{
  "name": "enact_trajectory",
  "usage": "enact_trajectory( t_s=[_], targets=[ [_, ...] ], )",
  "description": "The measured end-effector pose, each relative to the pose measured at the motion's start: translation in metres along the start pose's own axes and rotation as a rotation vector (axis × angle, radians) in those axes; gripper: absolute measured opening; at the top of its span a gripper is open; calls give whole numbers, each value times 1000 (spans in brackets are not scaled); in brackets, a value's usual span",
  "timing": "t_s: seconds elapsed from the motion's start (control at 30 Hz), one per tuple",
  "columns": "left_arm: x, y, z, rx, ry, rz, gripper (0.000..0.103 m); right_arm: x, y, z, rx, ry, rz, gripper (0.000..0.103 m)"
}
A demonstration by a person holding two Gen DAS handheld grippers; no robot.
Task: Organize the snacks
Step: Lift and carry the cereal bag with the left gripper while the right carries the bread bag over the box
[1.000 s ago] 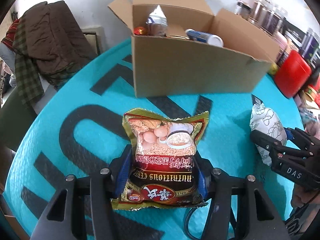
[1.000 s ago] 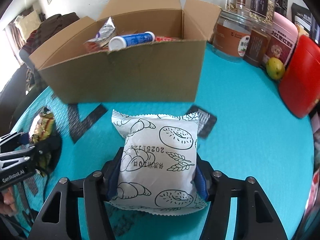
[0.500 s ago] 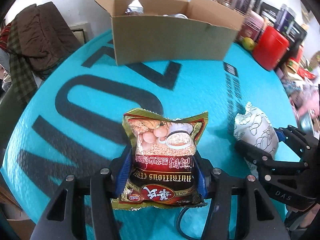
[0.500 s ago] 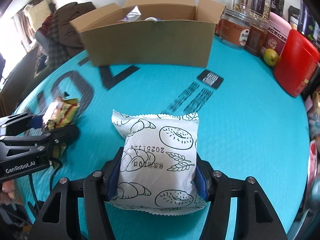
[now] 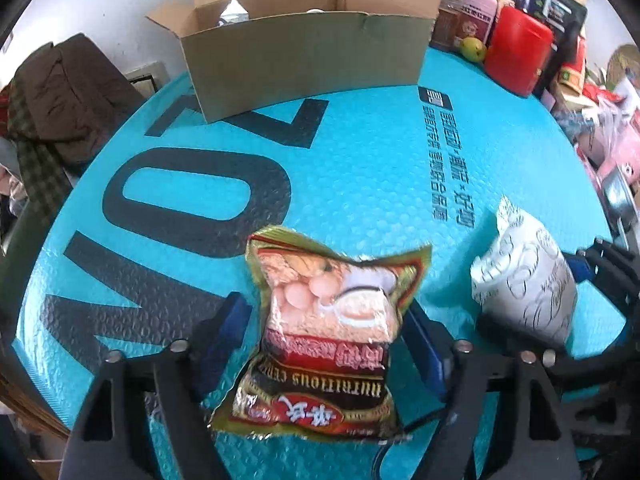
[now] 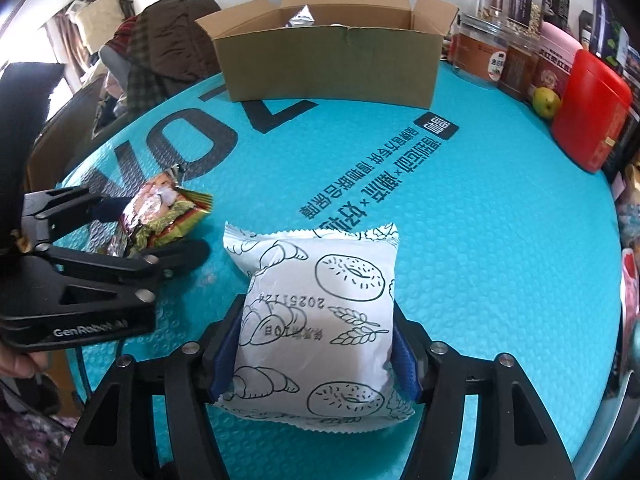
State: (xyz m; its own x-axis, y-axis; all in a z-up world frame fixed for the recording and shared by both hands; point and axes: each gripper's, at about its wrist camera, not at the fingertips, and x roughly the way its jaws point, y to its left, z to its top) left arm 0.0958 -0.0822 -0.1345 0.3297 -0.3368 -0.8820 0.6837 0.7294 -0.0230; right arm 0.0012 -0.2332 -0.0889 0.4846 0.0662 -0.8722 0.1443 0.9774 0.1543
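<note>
Broadly, a teal mat (image 5: pixel 380 168) with big dark letters covers the table and fills both views. At its far edge stands an open cardboard box (image 5: pixel 308 60), flaps up, with a silver wrapper (image 6: pixel 301 19) showing inside. Dark clothes (image 5: pixel 68 96) are heaped off the mat to the left of the box. To the right of the box runs a row of jars (image 6: pixel 480 54), then a red tin (image 6: pixel 590 110) with a green fruit (image 6: pixel 546 102) just beside it.

Near the mat's front edge the left gripper (image 5: pixel 324 336) has a gold and red cereal bag (image 5: pixel 328 332) between its blue pads (image 5: pixel 230 322). Its jaws have just been opening: a clear gap shows between the left pad and the bag, and the right pad sits at the bag's edge, so the bag is loose and lies tilted on the mat, blurred. From the right wrist view the same bag (image 6: pixel 160 216) lies between the black fingers of that gripper (image 6: pixel 132 232), with a hand (image 6: pixel 16 364) just visible at the frame's edge.

Just to the right, the right gripper (image 6: pixel 316 340) straddles a white bread bag (image 6: pixel 320 320) printed with croissants and bagels. Its jaws have also just been opening, yet both blue pads (image 6: pixel 228 344) look to be against the bag's sides; whether they press on it I cannot tell. The bag rests on the mat, well short of the box.
</note>
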Motion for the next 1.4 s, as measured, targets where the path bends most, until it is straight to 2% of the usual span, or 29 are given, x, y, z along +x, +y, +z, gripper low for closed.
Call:
enact_trajectory(
  t_s=[0.07, 0.13, 0.17, 0.2, 0.23, 0.27, 0.33, 0.5, 0.87, 1.4],
  targets=[
    [-1, 1, -2, 2, -12, 0, 79, 1, 0, 0, -6, -1, 13, 77],
    [-1, 1, -5, 0, -32, 0, 78, 2, 2, -1, -16, 1, 11, 81],
    [-3, 0, -6, 5, -43, 6, 71, 2, 3, -2, -23, -4, 10, 81],
    [-5, 1, -7, 2, -52, -1, 57, 1, 3, -3, -25, -6, 8, 81],
    [-7, 1, -8, 2, -55, 4, 57, 1, 2, -3, -23, -8, 7, 78],
    [-8, -1, -8, 13, -59, 16, 56, 0, 2, -3, -14, -11, -1, 65],
    [-8, -4, -9, 17, -65, 20, 54, -2, 1, -3, -12, -17, -29, 59],
    [-13, -4, -7, -6, -47, -53, 52, -5, 1, -5, -23, -22, -14, 56],
    [-35, -5, -2, -26, -89, -112, 49, -21, 6, -1, -19, -51, 46, 55],
    [-91, 1, 30, -20, -273, -148, 49, -63, 6, 32, -44, -190, 80, 55]
  ],
)
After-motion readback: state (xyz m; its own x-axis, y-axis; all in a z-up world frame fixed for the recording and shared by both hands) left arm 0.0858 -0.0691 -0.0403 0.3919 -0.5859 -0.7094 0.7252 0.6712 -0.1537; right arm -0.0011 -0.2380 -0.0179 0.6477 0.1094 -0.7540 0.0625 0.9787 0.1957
